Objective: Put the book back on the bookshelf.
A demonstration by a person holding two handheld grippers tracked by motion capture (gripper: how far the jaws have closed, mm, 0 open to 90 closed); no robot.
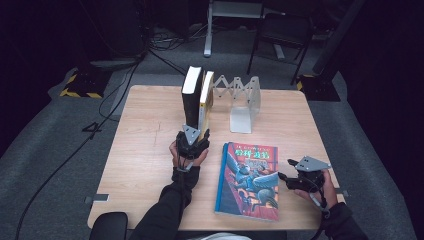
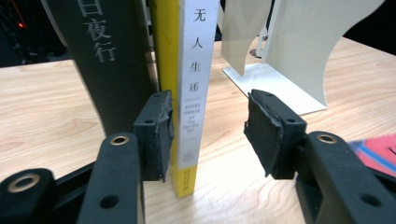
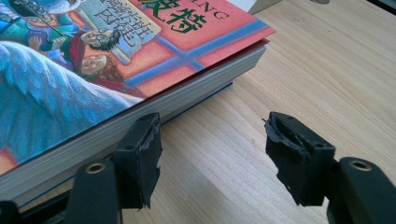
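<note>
Left gripper (image 2: pixel 208 135): the jaws stand apart. The spine of the yellow-and-white book (image 2: pixel 190 93) lies between them. The left-hand pad in the left gripper view sits against or just beside the yellow edge of the spine; the opposite pad is clear of the white face, with bare wood visible in the gap. The book stands upright on the counter (image 2: pixel 42 107). A thicker black book (image 2: pixel 112 60) stands upright just beside it, outside the jaws, on the yellow side. Beyond both, the white metal bookend (image 2: pixel 299 51) stands on its flat foot, apart from the spine.

In the high view, the left gripper (image 1: pixel 192 142) is at the near end of the two upright books, with the black book (image 1: pixel 191 95) on the left and the yellow-and-white book (image 1: pixel 206 97) touching it on the right. The bookend (image 1: pixel 245 107), joined to an extending lattice, stands to their right.

Right gripper (image 3: pixel 212 154): the jaws stand apart with nothing but bare counter (image 3: pixel 327 70) between them. The illustrated paperback (image 3: pixel 93 60) lies flat, cover up. Its page edge runs just beside the left-hand pad in the right gripper view; contact cannot be determined. The corner of the book lies ahead of the jaws, off to that same side.

In the high view, the right gripper (image 1: pixel 287 179) sits level with the lower right edge of the paperback (image 1: pixel 248 180), jaws pointing toward it.
</note>
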